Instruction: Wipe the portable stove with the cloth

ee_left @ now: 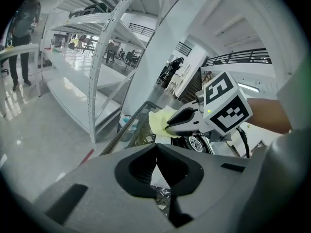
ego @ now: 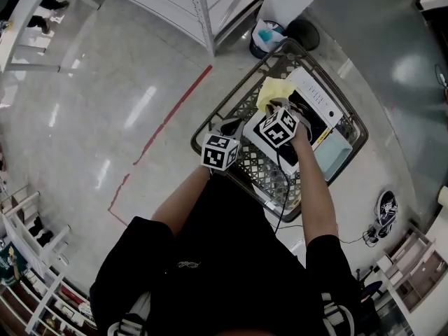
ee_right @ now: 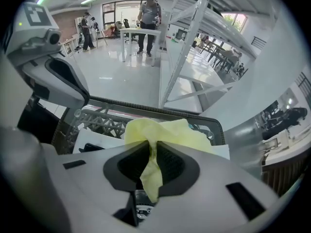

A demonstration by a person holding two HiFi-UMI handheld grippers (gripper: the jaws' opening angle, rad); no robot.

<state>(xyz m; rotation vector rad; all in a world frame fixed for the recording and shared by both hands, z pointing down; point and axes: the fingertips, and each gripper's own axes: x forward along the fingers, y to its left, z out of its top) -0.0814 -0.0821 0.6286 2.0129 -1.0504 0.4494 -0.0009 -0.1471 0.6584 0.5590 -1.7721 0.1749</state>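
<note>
The stove [ego: 318, 98] lies in a wire cart [ego: 210, 121], at one o'clock from the person [ego: 224, 257] in the head view. The yellow cloth [ee_right: 167, 132] sits bunched at the stove's ten o'clock end. The right gripper [ee_right: 151, 149] has its fingers clamped on a fold of the cloth, and a strip of it hangs down between them. The left gripper [ee_left: 156, 152], at eight o'clock of the right one over the cart, has its fingers closed together on nothing.

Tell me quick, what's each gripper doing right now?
Left gripper: shut, nothing between its jaws.
Right gripper: shut on the yellow cloth.
</note>
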